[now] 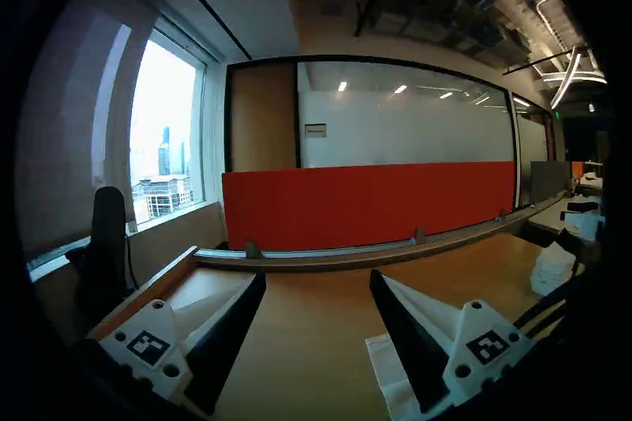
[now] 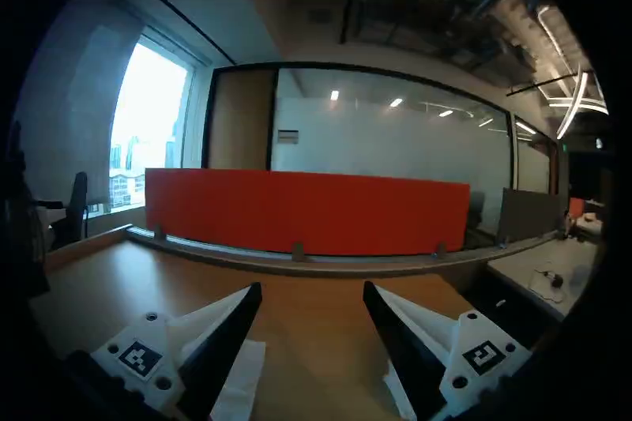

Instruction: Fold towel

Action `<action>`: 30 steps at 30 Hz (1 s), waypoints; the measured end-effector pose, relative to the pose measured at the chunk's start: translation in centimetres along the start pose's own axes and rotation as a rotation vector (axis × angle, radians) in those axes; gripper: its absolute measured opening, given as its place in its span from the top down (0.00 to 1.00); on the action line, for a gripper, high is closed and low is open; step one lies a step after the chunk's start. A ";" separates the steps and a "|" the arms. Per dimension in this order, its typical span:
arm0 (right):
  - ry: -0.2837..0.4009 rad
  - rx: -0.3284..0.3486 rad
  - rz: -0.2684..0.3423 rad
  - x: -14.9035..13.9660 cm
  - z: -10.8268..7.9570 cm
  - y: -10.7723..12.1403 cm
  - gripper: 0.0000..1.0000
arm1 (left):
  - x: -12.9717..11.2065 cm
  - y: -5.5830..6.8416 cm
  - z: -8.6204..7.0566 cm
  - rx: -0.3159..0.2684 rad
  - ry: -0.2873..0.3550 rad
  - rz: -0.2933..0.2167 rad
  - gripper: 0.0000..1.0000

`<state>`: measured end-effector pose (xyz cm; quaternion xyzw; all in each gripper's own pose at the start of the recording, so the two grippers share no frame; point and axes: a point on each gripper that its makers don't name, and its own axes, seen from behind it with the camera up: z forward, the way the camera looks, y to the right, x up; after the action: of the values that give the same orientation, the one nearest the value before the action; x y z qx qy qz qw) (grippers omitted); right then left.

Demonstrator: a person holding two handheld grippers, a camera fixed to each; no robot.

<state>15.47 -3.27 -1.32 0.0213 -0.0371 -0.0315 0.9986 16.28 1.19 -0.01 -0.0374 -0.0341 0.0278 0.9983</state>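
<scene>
A white towel (image 1: 385, 366) lies flat on the wooden desk (image 1: 316, 318); in the left gripper view one corner of it pokes out under the right finger. My left gripper (image 1: 317, 285) is open above the desk with nothing between its fingers. In the right gripper view the white towel (image 2: 241, 377) peeks out beneath both fingers, at lower left and lower right. My right gripper (image 2: 312, 295) is open too, hovering over the wooden desk (image 2: 316, 318), holding nothing.
A red divider panel (image 1: 371, 204) runs along the desk's far edge, with a glass wall behind. A black office chair (image 1: 107, 251) stands at the left by the window. White folded cloth (image 1: 553, 267) rests at the desk's right. Another desk (image 2: 545, 267) stands at right.
</scene>
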 end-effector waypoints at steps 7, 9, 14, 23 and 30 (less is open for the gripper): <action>-0.052 0.100 -0.031 1.0 -0.6 -2.4 0.00 | 0.7 1.2 -0.2 -0.085 -0.062 0.037 0.02; -0.075 0.124 -0.040 1.0 -0.8 -2.9 0.00 | 0.8 1.6 -0.3 -0.113 -0.081 0.051 0.02; -0.133 0.188 -0.094 0.5 -1.2 -4.2 0.00 | 0.2 2.9 -0.6 -0.186 -0.134 0.079 0.02; -0.214 0.311 -0.167 -0.9 -2.2 -6.2 0.00 | -2.6 5.1 -1.6 -0.273 -0.227 0.102 0.02; -0.277 0.374 -0.200 -3.2 -3.2 -6.9 0.00 | -5.5 6.7 -2.4 -0.323 -0.289 0.135 0.02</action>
<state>12.11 -9.83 -5.02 0.2045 -0.1765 -0.1251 0.9547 10.59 7.39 -3.26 -0.1944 -0.1784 0.0940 0.9600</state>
